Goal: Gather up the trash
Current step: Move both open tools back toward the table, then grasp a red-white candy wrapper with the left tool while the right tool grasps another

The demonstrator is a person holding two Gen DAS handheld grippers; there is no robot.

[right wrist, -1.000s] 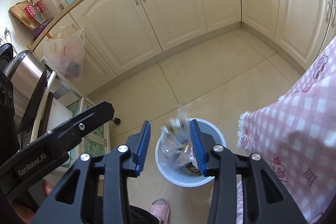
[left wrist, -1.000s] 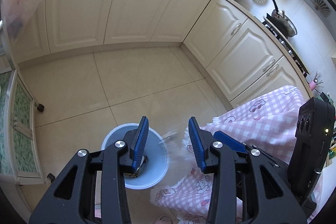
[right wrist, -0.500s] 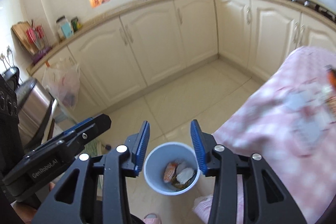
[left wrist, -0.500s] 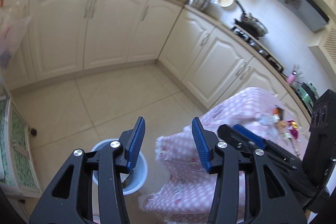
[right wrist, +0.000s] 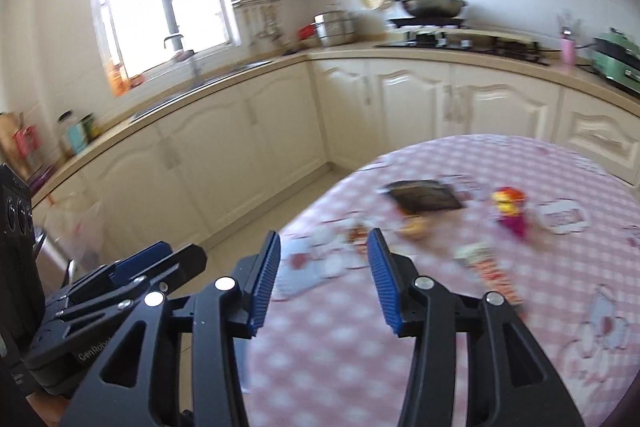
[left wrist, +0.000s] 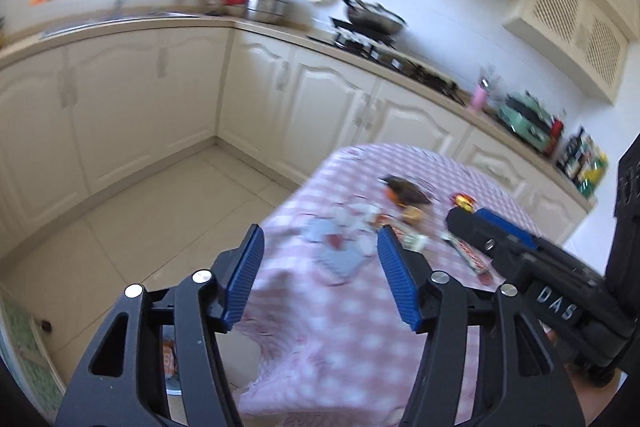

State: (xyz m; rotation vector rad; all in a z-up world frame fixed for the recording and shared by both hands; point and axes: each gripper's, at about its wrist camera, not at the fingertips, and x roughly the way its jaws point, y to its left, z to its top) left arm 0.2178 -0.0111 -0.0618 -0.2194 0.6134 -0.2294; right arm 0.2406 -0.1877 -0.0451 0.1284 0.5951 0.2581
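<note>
Two claws hang above a bench (right wrist: 420,367) covered with a pink checked cloth, side by side, both tipped down toward its near end. The left claw (left wrist: 320,273) stands released, its blue pads well apart with nothing between them; its jaws have just been opening wider. The right claw (right wrist: 324,277) is also released and empty, and its jaws have just been opening a little further as well. Each claw shows at the edge of the other's view. The trash lies scattered on the cloth ahead of both claws, blurred by motion, so an exact count cannot be given; about six or seven pieces can be made out. One dark flat packet (right wrist: 424,195) lies farthest back, with one small orange scrap (right wrist: 416,227) just in front of it. One red and yellow wrapper (right wrist: 510,211) lies to its right, and one white label-like piece (right wrist: 560,217) beside that. One long red and white wrapper (right wrist: 490,269) lies nearer the right claw, and one pale bluish packet (left wrist: 338,259) lies between the left claw's pads in its view, on the cloth below them. Under the left claw, at the bench's edge on the floor, part of one bin (left wrist: 172,367) shows with an orange packet inside.
</note>
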